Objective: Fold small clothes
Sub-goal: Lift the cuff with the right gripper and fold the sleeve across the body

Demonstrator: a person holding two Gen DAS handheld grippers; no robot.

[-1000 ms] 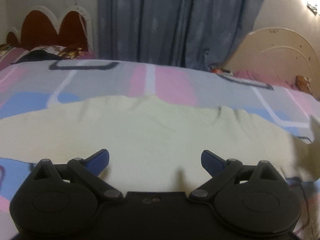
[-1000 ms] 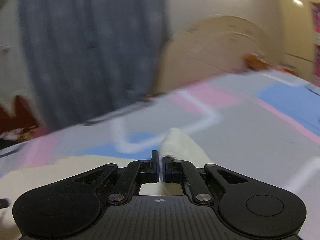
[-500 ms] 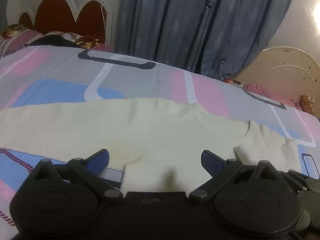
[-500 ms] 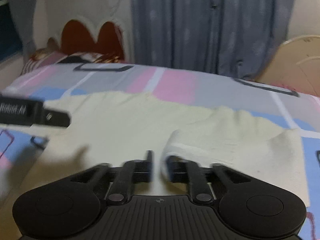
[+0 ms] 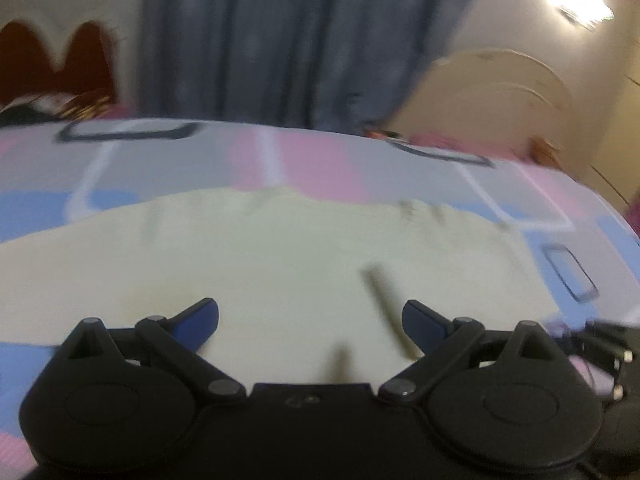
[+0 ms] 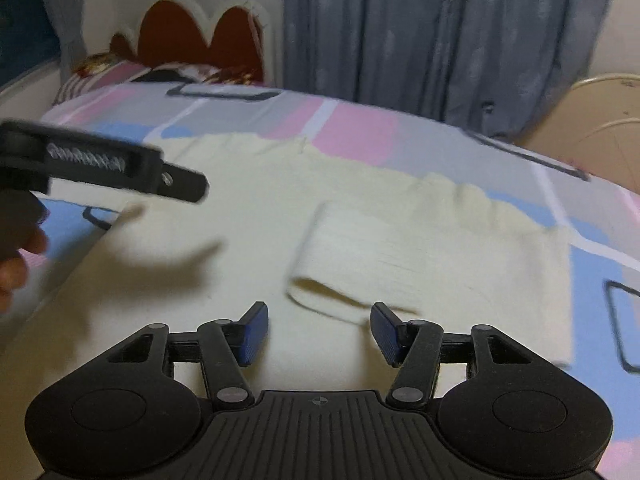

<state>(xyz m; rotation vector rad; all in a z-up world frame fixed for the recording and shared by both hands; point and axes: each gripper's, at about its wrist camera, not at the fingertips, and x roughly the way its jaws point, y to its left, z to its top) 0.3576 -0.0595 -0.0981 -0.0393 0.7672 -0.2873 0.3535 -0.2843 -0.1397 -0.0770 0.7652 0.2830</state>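
The sleeve [image 6: 420, 256] has been released ahead of the spread right gripper [image 6: 319, 330]. The left gripper [image 5: 310, 318] is spread over the sweater [image 5: 260, 264]. The fold could be undone if snagged.

A cream knit sweater [image 6: 280, 216] lies flat, one sleeve [image 6: 400, 256] folded across its body.

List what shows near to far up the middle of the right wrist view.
Open right gripper → folded-over sleeve of the cream knit sweater → sweater's far edge → pink, blue and grey patterned bedsheet → grey-blue curtain.
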